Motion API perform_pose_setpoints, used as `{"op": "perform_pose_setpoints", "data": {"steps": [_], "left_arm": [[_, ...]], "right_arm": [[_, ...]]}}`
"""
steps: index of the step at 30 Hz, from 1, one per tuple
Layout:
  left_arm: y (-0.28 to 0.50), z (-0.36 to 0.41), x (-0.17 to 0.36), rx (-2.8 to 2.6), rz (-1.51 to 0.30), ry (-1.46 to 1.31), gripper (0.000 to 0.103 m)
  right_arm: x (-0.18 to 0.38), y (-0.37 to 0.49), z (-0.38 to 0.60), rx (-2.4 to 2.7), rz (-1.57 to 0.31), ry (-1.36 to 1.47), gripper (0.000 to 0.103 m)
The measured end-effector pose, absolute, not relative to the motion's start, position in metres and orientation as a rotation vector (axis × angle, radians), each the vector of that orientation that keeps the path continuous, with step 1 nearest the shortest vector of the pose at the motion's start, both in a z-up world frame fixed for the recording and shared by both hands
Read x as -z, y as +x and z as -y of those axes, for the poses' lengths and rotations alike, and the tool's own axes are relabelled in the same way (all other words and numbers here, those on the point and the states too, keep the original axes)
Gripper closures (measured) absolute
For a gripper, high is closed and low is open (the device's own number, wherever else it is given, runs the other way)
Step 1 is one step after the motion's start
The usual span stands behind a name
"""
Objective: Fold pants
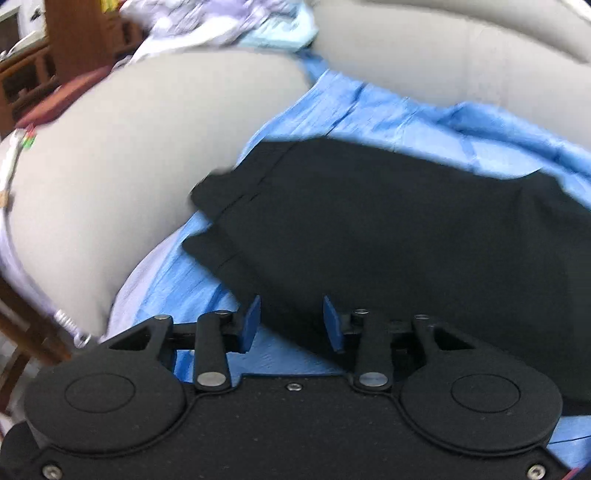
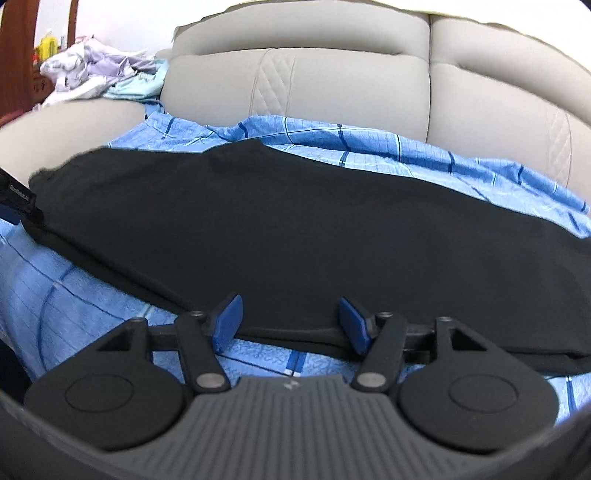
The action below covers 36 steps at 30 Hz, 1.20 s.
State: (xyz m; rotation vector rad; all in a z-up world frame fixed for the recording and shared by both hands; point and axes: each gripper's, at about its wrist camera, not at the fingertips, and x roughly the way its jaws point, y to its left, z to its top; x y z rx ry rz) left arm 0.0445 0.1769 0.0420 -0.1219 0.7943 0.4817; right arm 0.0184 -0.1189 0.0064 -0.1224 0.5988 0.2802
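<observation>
Black pants (image 1: 388,229) lie flat on a blue checked sheet (image 1: 184,280) spread over a sofa seat. In the left wrist view their hem end points left, with two layered leg ends showing. My left gripper (image 1: 291,314) hovers low over the near edge of the pants, open, its blue pads (image 1: 251,321) on either side of the flat fabric without pinching it. In the right wrist view the pants (image 2: 295,221) stretch across the whole picture. My right gripper (image 2: 291,314) stands open at their near folded edge, with the cloth lying loose between the pads (image 2: 227,321).
The beige sofa backrest (image 2: 332,85) rises behind the sheet (image 2: 369,144). A pile of pale clothes (image 2: 96,74) lies at the far left end of the seat. Wooden furniture (image 1: 74,33) stands beyond the sofa's left side. A black device part (image 2: 16,195) pokes in at the left edge.
</observation>
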Motion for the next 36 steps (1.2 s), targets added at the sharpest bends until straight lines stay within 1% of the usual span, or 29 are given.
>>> {"op": "perform_pose_setpoints", "data": {"steps": [3, 7, 12, 15, 16, 17, 19, 20, 22, 27, 33, 34, 36], "left_arm": [[0.051, -0.146, -0.055, -0.412, -0.687, -0.026, 0.065], [0.071, -0.097, -0.059, -0.274, -0.633, 0.044, 0.064], [0.101, -0.055, -0.041, -0.166, -0.674, 0.082, 0.063], [0.101, -0.043, -0.021, -0.152, -0.710, 0.129, 0.063], [0.093, -0.041, -0.018, -0.162, -0.675, 0.145, 0.060], [0.091, -0.037, -0.014, -0.163, -0.671, 0.177, 0.059], [0.085, -0.035, -0.011, -0.159, -0.658, 0.216, 0.059], [0.083, -0.032, -0.010, -0.158, -0.656, 0.221, 0.058], [0.080, -0.031, -0.010, -0.160, -0.656, 0.219, 0.056], [0.079, -0.033, -0.012, -0.171, -0.663, 0.208, 0.053], [0.075, -0.039, -0.014, -0.180, -0.679, 0.178, 0.050], [0.076, -0.041, -0.014, -0.183, -0.681, 0.172, 0.048], [0.075, -0.045, -0.015, -0.185, -0.687, 0.150, 0.047]], "right_arm": [[-0.013, 0.030, 0.128, -0.284, -0.568, -0.038, 0.030], [-0.014, 0.054, 0.131, -0.232, -0.550, -0.003, 0.030], [-0.007, 0.066, 0.149, -0.168, -0.550, -0.034, 0.030], [-0.006, 0.062, 0.171, -0.103, -0.545, -0.086, 0.029], [-0.005, 0.059, 0.182, -0.092, -0.543, -0.097, 0.027], [-0.004, 0.056, 0.192, -0.067, -0.545, -0.108, 0.022], [-0.004, 0.054, 0.217, -0.008, -0.551, -0.111, 0.019], [-0.004, 0.054, 0.232, 0.014, -0.558, -0.090, 0.014], [-0.005, 0.053, 0.266, 0.082, -0.572, -0.029, 0.011], [-0.011, 0.044, 0.338, 0.352, -0.569, 0.060, 0.012], [-0.019, 0.005, 0.424, 0.699, -0.387, 0.358, 0.019], [-0.018, 0.001, 0.436, 0.737, -0.365, 0.391, 0.021], [-0.018, 0.000, 0.453, 0.766, -0.351, 0.407, 0.023]]}}
